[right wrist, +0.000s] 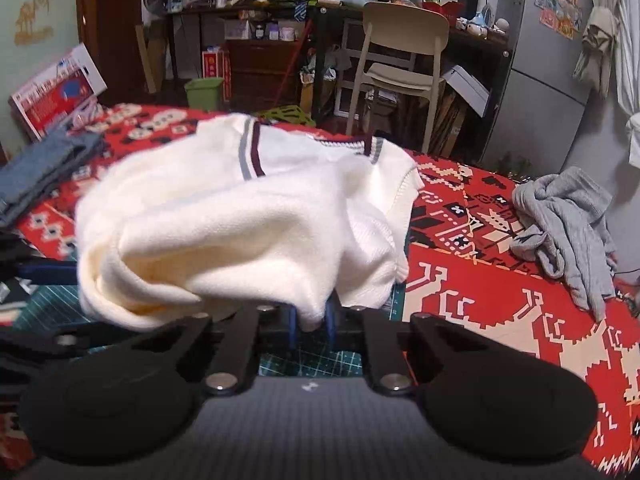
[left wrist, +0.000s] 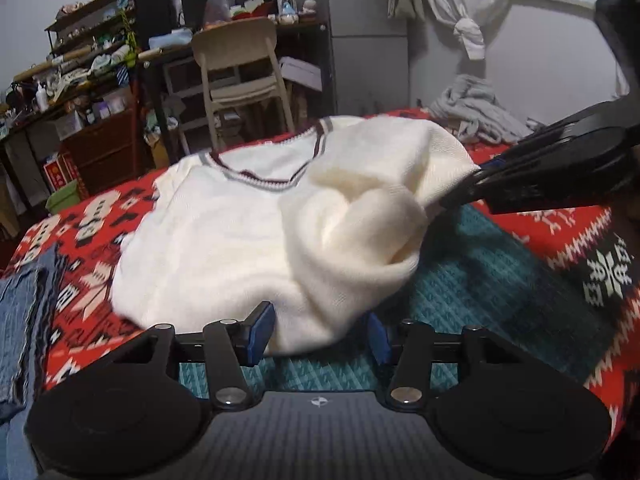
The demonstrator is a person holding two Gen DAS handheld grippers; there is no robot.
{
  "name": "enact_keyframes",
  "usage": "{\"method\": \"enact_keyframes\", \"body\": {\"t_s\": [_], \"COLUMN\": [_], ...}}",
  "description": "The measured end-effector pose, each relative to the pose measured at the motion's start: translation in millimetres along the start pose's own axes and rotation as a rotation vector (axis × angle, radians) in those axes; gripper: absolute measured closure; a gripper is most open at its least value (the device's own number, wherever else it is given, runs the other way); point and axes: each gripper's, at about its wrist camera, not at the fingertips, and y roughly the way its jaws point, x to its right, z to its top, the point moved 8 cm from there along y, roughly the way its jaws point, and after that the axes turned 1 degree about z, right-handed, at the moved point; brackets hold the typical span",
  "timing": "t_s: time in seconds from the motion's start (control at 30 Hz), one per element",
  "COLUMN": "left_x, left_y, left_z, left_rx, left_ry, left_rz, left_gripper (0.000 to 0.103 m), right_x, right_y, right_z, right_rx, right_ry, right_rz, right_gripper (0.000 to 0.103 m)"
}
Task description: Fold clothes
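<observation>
Blue pads of my left gripper (left wrist: pixel 320 334) stand apart, released, with the white sweater's (left wrist: pixel 240 236) hem bulging between them over the green mat (left wrist: pixel 480 280). From the right wrist, my right gripper (right wrist: pixel 312 326) seems clenched on a sweater (right wrist: pixel 240 224) fold, lifted above the red blanket (right wrist: pixel 500 300); blur hides contact.

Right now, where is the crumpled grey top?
In the right wrist view the grey top lies bunched on the red patterned blanket, to the right of the white sweater, in front of the fridge.
</observation>
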Motion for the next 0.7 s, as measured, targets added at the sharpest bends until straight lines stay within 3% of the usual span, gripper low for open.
{"method": "enact_keyframes", "body": {"t_s": [0.03,0.1,0.2,0.43,0.57,0.7], "left_x": [-2,-10,-22,-46,-64,-71], "left_y": [0,-7,-28,-77,-65,-15], "left_z": [2,9,24,70,91,90], "left_rx": [0.004,0.015,0.053,0.153,0.173,0.110], "left_ry": [-0.008,-0.045,-0.087,-0.082,-0.114,-0.167], "left_rz": [-0.003,-0.021,-0.052,-0.058,-0.016,-0.007], "left_gripper": [0.091,0.095,0.097,0.097,0.097,0.097], "right_x": [0,1,0,-1,12,30], "right_y": [-3,-8,-31,-85,-103,-83], "right_z": [2,7,17,40,57,60], "right_rx": [0.004,0.011,0.034,0.090,0.123,0.089], "right_ry": [0.006,0.019,0.042,0.105,0.162,0.197], "right_rz": [0.008,0.023,0.065,0.162,0.175,0.132], "right_gripper": [0.091,0.094,0.095,0.095,0.095,0.094]}}
